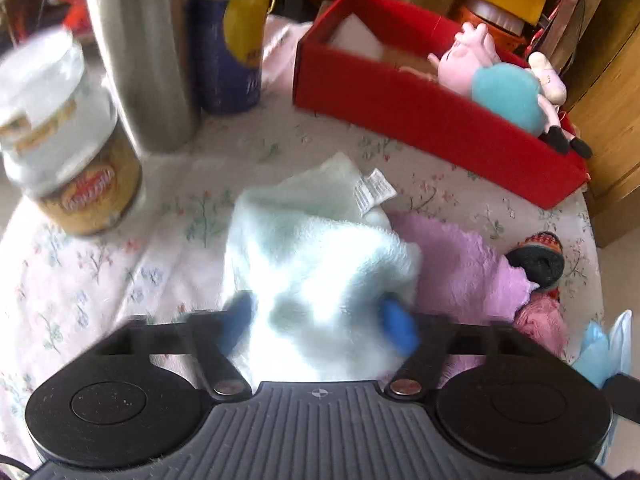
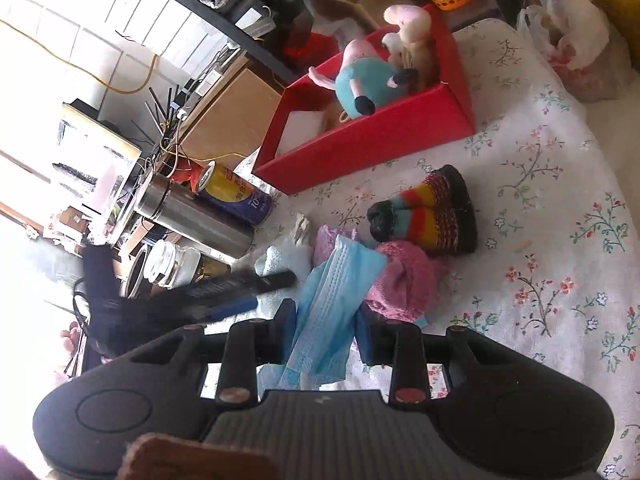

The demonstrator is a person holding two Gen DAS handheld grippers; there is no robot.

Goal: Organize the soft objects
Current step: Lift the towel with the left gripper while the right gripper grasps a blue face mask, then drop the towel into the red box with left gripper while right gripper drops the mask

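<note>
A fluffy pale mint towel (image 1: 316,248) lies bunched on the flowered tablecloth (image 1: 100,280). My left gripper (image 1: 316,324) points down over it, open, with the towel bulging between its blue pads. My right gripper (image 2: 326,330) is shut on a blue face mask (image 2: 332,288) that hangs crumpled from its fingers. Beside the towel lie a purple cloth (image 1: 452,264), a pink knitted piece (image 2: 404,280) and a striped knitted sock (image 2: 432,212). Behind them a red box (image 1: 420,120) holds a pink plush pig in a teal dress (image 1: 500,88).
A labelled jar (image 1: 68,160), a steel flask (image 1: 140,52) and a blue-and-yellow can (image 1: 228,48) stand at the table's left. A plastic bag (image 2: 576,40) sits at the far corner. Shelves and clutter surround the table.
</note>
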